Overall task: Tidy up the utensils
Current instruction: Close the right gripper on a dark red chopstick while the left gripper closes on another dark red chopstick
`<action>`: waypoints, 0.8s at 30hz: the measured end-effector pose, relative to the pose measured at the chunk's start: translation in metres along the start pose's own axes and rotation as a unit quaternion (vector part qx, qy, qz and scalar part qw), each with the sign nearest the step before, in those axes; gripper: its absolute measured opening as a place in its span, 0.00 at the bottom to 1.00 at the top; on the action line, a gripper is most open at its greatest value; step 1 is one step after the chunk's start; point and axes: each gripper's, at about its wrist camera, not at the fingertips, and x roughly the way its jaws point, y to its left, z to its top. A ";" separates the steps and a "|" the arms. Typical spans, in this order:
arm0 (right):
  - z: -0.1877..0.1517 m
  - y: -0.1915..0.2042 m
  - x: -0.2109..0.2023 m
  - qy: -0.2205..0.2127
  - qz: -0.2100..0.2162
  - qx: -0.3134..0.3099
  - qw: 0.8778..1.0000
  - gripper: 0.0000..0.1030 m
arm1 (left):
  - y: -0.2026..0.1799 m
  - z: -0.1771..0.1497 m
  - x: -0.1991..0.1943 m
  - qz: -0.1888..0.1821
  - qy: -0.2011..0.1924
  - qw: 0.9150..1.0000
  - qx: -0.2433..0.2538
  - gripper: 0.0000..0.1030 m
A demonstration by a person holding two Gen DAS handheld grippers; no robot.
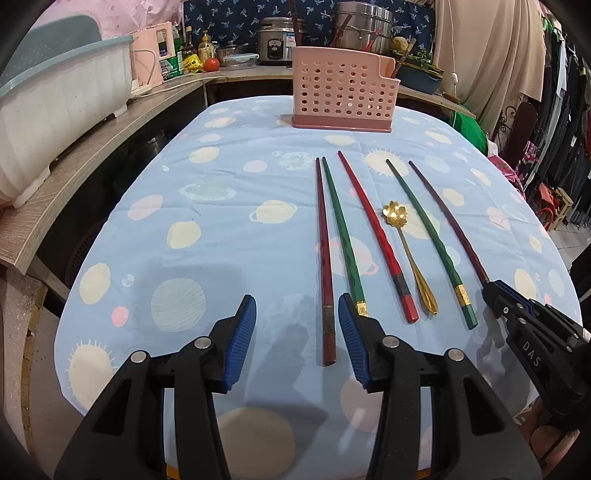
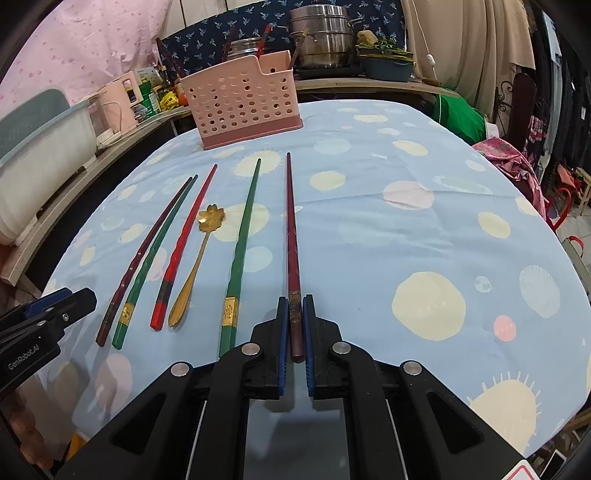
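Observation:
Several chopsticks and a gold flower-bowl spoon [image 1: 410, 254] lie side by side on the blue planet-print tablecloth [image 1: 221, 192]. A pink perforated utensil holder [image 1: 341, 96] [image 2: 240, 99] stands at the table's far end. My right gripper [image 2: 295, 306] is shut on the thick end of the rightmost dark maroon chopstick [image 2: 291, 229], which lies on the cloth. The left wrist view shows it at the right [image 1: 493, 290]. My left gripper [image 1: 297, 321] is open, low over the cloth. The thick end of a dark red chopstick [image 1: 325, 266] lies between its fingers, near the right pad, with a green chopstick [image 1: 341, 240] beside it.
A white dish rack with a teal lid [image 1: 55, 96] sits on a wooden shelf [image 1: 92, 162] left of the table. Pots [image 1: 364, 26], a rice cooker and bottles crowd the counter behind the holder. Clothes hang at the right. Bare cloth [image 2: 424, 221] spreads right of the maroon chopstick.

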 end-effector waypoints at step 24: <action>-0.006 -0.001 -0.005 0.001 -0.002 0.005 1.000 0.07 | -0.001 -0.011 0.022 0.004 0.007 1.000 0.011 0.43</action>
